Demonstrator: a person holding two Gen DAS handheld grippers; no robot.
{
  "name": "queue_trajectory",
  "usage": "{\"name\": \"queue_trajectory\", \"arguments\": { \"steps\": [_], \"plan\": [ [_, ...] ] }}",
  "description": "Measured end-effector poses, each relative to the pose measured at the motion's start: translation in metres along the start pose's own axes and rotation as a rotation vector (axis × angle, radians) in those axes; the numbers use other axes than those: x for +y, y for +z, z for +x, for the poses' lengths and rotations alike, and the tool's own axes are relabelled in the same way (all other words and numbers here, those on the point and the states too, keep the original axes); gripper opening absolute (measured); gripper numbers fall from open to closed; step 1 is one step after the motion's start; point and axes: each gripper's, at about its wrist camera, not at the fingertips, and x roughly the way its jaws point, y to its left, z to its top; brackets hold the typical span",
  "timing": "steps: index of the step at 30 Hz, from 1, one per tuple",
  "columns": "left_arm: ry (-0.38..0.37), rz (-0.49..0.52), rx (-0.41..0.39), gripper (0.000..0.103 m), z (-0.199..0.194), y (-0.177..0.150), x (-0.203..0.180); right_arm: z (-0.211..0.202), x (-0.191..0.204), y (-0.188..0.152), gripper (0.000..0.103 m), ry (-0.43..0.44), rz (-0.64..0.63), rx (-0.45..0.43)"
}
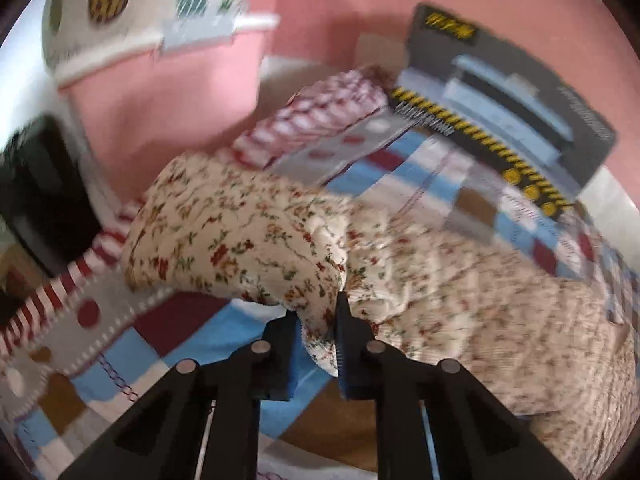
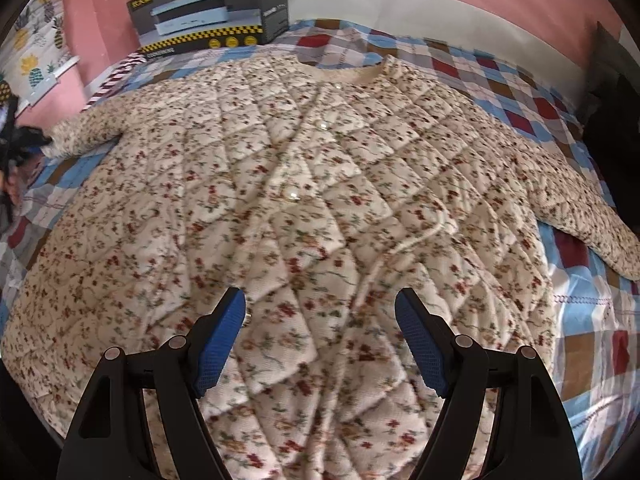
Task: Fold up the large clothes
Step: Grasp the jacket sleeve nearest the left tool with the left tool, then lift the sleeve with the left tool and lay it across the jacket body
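Observation:
A cream quilted jacket with a small floral print (image 2: pixel 300 160) lies flat, front up, on a patchwork bedspread (image 2: pixel 592 320). Both sleeves are spread out. My left gripper (image 1: pixel 318 312) is shut on the cuff of the left sleeve (image 1: pixel 240 240), and the cloth bunches between its blue pads. In the right wrist view that gripper appears as a dark shape (image 2: pixel 20 144) at the far left, at the sleeve's end (image 2: pixel 92 128). My right gripper (image 2: pixel 320 296) is open above the lower middle of the jacket, with nothing between its fingers. The other sleeve (image 2: pixel 580 208) runs off to the right.
A dark cardboard box with yellow hazard stripes (image 2: pixel 212 12) stands at the head of the bed against a pink wall. A red-and-white checked cloth (image 1: pixel 320 112) lies beside it. A dark object (image 1: pixel 40 200) stands off the bed's left edge.

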Motion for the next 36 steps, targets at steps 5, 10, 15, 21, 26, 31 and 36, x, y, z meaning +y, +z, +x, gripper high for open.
{"name": "queue_trajectory", "arguments": {
  "steps": [5, 10, 15, 21, 26, 31, 36],
  "plan": [
    [-0.099, 0.094, -0.11, 0.014, -0.062, 0.027, -0.041, -0.006, -0.01, -0.005, 0.077, 0.004, 0.023, 0.005],
    [-0.215, 0.209, -0.201, 0.013, -0.119, 0.039, -0.099, -0.017, -0.021, -0.009, 0.077, 0.008, 0.051, -0.01],
    [-0.337, 0.31, -0.226, 0.013, -0.152, 0.03, -0.165, -0.027, -0.039, -0.015, 0.077, 0.006, 0.089, -0.025],
    [-0.464, 0.453, -0.18, 0.013, -0.158, -0.019, -0.261, -0.032, -0.068, -0.025, 0.077, 0.005, 0.162, -0.029],
    [-0.524, 0.56, -0.093, 0.013, -0.139, -0.076, -0.327, -0.032, -0.091, -0.038, 0.077, -0.009, 0.21, -0.023],
    [-0.531, 0.634, 0.026, 0.013, -0.105, -0.134, -0.368, -0.028, -0.11, -0.049, 0.077, -0.017, 0.243, -0.01],
    [-0.486, 0.683, 0.156, 0.015, -0.064, -0.177, -0.392, -0.022, -0.118, -0.056, 0.077, -0.016, 0.259, -0.005]
  ]
}}
